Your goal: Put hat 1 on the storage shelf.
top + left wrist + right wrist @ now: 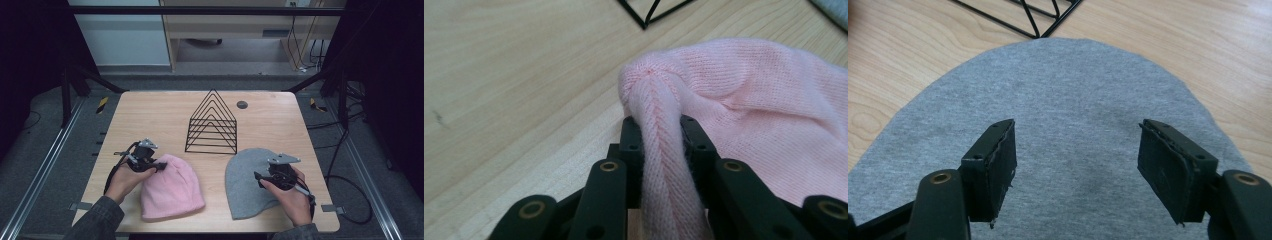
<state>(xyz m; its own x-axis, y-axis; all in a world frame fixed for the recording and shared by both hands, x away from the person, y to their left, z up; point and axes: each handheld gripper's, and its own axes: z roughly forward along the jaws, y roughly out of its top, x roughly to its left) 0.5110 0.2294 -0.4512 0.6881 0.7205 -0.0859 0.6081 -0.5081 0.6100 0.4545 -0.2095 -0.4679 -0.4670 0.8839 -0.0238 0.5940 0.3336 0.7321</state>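
Note:
A pink knit beanie [171,187] lies flat on the wooden table [150,115] at front left. My left gripper [159,165] is at its top left edge, shut on a pinched ridge of the pink beanie [744,110]; the fold stands up between the pads. A grey beanie [247,182] lies at front right. My right gripper [260,179] hovers over the grey beanie [1073,110], jaws open, nothing between its pads [998,165].
A black wire rack [212,122] of nested triangles stands at mid-table, just behind both beanies. A small dark round grommet [242,104] is set into the table behind it. Bare wood lies left of the pink beanie.

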